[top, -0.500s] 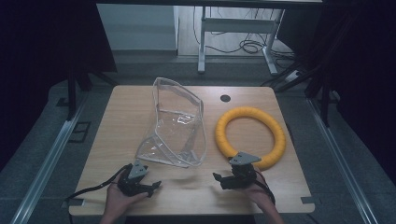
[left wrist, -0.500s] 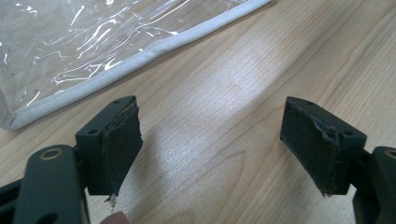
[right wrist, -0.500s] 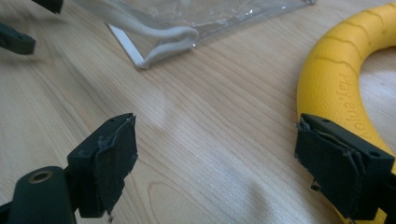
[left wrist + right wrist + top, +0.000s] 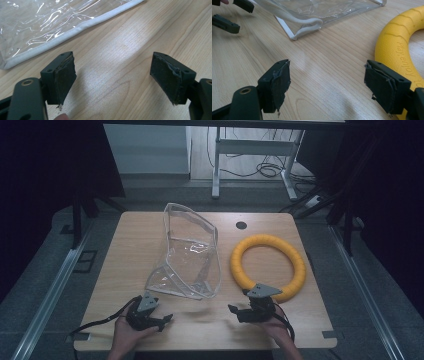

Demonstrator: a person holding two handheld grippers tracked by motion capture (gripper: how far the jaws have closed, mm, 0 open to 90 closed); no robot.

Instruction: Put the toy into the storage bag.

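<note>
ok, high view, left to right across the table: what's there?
Left gripper → clear plastic bag → right gripper → yellow ring. Both grippers sit at the near edge of the table, jaws open, holding nothing.

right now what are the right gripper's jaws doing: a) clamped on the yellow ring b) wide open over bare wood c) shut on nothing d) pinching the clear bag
b: the right gripper has its jaws spread apart over bare table, with the yellow ring beside one jaw and the clear bag farther ahead.
</note>
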